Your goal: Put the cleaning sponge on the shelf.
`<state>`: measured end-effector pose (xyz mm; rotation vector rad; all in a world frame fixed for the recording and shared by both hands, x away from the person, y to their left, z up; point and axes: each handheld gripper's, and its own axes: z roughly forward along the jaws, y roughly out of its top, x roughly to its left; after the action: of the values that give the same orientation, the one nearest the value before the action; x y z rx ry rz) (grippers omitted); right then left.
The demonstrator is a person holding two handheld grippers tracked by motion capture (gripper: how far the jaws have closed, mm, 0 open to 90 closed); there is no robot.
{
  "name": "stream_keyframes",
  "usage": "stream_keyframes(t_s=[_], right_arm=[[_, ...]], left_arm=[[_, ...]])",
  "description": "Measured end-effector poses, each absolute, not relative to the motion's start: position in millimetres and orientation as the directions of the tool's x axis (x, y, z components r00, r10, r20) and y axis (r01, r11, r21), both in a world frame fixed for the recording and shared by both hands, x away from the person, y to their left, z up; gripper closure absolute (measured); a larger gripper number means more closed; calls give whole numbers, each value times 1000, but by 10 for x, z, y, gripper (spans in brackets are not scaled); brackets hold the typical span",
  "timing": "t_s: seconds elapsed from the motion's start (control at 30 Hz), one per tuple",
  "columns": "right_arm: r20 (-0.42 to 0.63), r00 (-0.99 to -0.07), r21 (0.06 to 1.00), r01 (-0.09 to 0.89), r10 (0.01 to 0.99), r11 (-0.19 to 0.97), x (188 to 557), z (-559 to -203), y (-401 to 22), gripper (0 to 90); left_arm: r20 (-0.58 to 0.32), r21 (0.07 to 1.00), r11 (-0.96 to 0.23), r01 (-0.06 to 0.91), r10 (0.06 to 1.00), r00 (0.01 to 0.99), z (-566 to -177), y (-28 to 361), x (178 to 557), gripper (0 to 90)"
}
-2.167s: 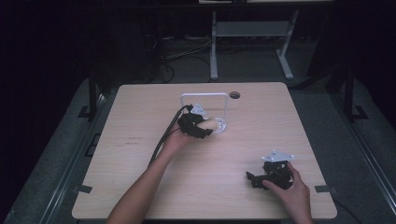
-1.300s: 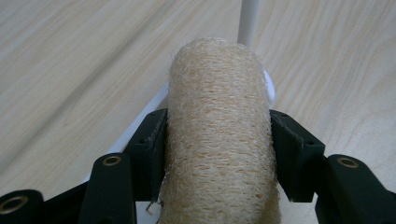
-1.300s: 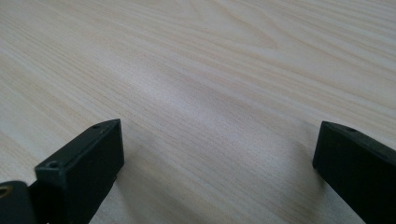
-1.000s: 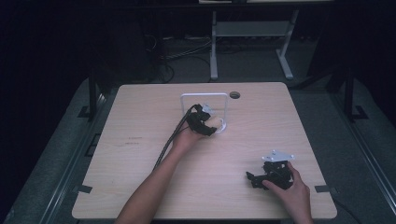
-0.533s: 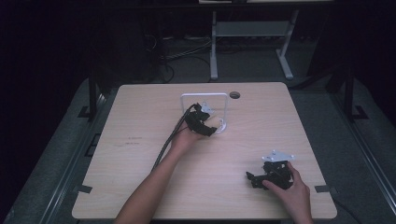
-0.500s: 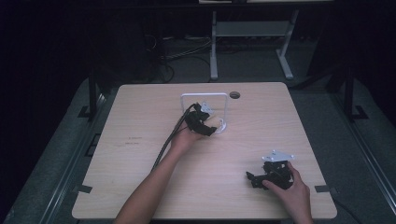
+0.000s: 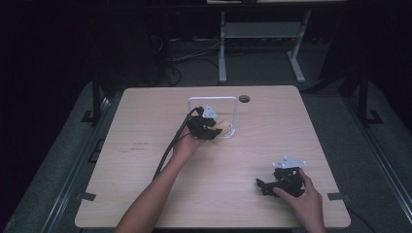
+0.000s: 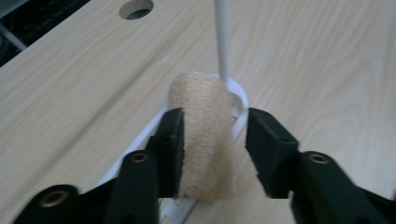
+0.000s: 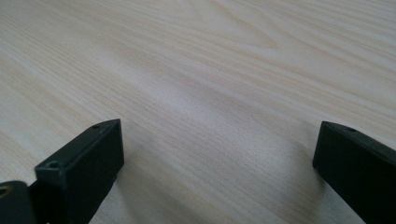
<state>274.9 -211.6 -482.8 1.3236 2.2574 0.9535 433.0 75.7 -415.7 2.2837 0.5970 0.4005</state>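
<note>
Your left gripper [image 8: 212, 140] has just been closing around a fuzzy tan roll [image 8: 205, 135]; 1 pad touches, the other stands just off. The roll sits beside a thin white wire stand [image 7: 214, 99]. Your right gripper [image 9: 219, 163] rests open on the pale wood-grain table [image 7: 145, 160].

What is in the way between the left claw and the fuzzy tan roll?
Nothing visible. The tan roll already sits between the left claw's jaws, which have just been closing. One jaw touches it; a small gap shows at the other. The white rack and its post stand behind the roll, not in front.

No readable text, labels, brands or numbers anywhere; faint dark marks on table [image 7: 145, 126] illegible.
</note>
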Motion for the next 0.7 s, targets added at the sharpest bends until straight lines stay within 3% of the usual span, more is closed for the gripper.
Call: stream_keyframes(t_s=[0.27, 0.7], right_arm=[[32, -499, 703, 627, 866, 336, 2749, -4828, -2116, 16], [30, -500, 703, 626, 866, 337, 2750, -4828, -2118, 16]], left_arm=[[26, 722, -613, 321, 487, 873, -4130, 811, 4236, 898], [-33, 692, -629, 354, 463, 886, -4346, 833, 4107, 899]])
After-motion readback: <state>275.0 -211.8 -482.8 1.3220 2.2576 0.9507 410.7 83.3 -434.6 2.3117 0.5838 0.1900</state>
